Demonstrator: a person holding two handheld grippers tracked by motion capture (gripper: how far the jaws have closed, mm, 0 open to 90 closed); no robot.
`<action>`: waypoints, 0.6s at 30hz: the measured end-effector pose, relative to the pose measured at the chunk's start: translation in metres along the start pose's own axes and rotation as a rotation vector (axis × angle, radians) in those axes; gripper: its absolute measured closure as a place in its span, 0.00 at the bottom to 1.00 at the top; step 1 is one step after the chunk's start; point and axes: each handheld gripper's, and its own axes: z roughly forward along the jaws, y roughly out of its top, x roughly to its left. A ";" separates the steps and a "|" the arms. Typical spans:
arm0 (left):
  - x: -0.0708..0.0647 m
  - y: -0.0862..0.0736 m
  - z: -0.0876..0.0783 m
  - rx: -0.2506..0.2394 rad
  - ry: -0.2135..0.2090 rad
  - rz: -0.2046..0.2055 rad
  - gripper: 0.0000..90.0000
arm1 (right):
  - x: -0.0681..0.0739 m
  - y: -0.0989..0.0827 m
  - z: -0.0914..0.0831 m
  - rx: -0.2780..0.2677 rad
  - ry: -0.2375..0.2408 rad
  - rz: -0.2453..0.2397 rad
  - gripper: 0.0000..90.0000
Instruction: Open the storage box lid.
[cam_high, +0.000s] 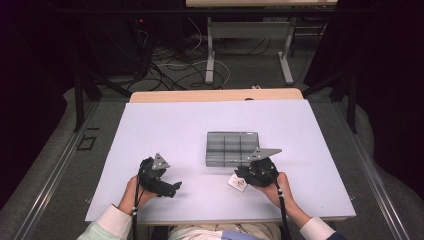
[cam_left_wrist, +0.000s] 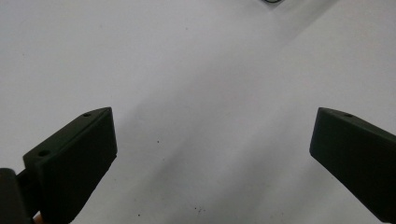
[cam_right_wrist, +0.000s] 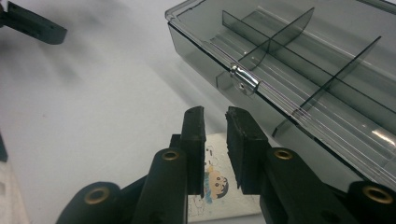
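Right gripper (cam_right_wrist: 215, 116): I had its jaws drawn close, a narrow gap left between the pads; they stood over the card, and I could not tell whether they touched it, so I counted nothing as gripped.
Card (cam_right_wrist: 219, 184): a small white card with a cartoon figure printed on it lay flat on the table under the right jaws, just beside the near wall of the box; in the high view (cam_high: 237, 182) it sat at the left of my right hand.
Box (cam_right_wrist: 299, 70): a smoky, clear plastic organiser with dividers making several compartments, a small metal latch on its near edge; it rested on the table just ahead of the right gripper (cam_high: 248, 172).
Left gripper (cam_left_wrist: 212, 135): jaws spread wide with nothing between them, bare table below; in the high view (cam_high: 176, 186) it sat well to the left of the card.
Table (cam_high: 165, 130): pale white sheet over a wooden top.
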 end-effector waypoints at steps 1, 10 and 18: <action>0.000 0.000 0.000 -0.001 0.000 0.000 0.01 | -0.001 0.000 0.001 0.002 -0.007 -0.001 0.88; 0.000 0.001 0.000 0.011 -0.006 0.001 0.01 | -0.006 -0.001 0.010 -0.018 -0.053 0.058 0.92; 0.000 0.000 0.000 0.010 -0.007 0.003 0.01 | -0.008 0.000 0.015 0.003 -0.068 0.077 0.93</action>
